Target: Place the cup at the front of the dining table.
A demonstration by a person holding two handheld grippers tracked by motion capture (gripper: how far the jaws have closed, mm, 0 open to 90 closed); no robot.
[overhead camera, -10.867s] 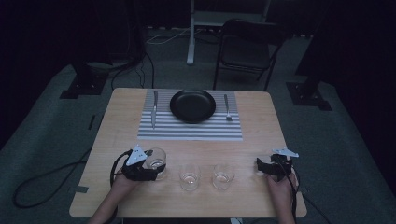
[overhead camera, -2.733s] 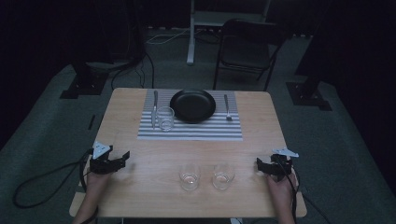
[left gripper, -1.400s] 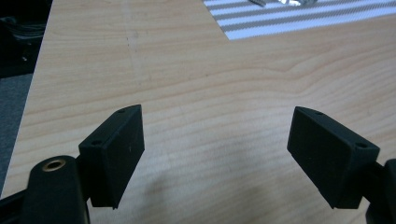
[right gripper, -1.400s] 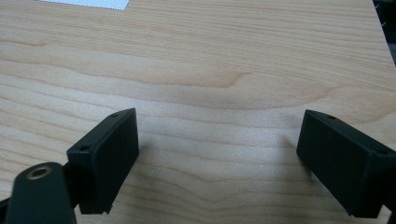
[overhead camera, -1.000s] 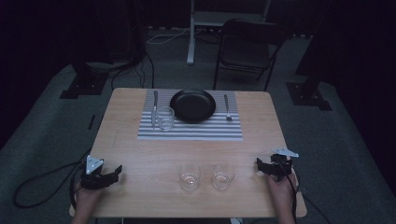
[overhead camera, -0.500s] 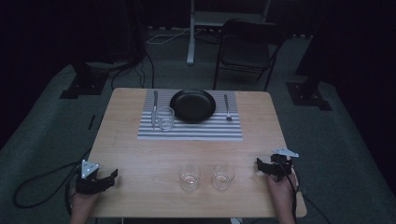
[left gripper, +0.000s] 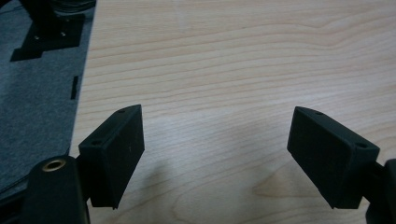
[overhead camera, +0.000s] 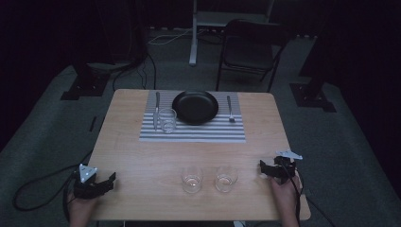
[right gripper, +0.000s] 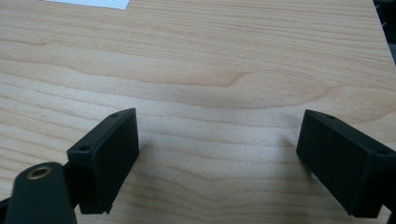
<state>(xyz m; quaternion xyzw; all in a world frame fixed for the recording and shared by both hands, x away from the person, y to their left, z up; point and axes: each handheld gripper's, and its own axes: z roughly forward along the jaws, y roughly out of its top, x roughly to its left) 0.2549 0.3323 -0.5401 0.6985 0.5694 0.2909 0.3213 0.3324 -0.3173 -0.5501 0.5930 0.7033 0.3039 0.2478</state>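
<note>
One glass point(overhead camera: 167, 120) stands on the mat point(overhead camera: 198, 135) beside the knife point(overhead camera: 156, 109). Two glasses point(overhead camera: 192, 179) point(overhead camera: 226, 177) wait at the counter's point(overhead camera: 142, 156) front edge. The left claw point(overhead camera: 111, 179) at the front-left corner and the right claw point(overhead camera: 262, 169) are both spread and empty. The next move is likely to reach for a waiting glass. There is one plate point(overhead camera: 195, 107) and one fork point(overhead camera: 230, 109).

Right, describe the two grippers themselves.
The left gripper and right gripper are black, each topped by a pale grey three-cornered plate and trailing a black cable. Up close, each has two blocky black jaws with small screw holes, plus a brass-ringed hole on the left jaw's mount.
</note>
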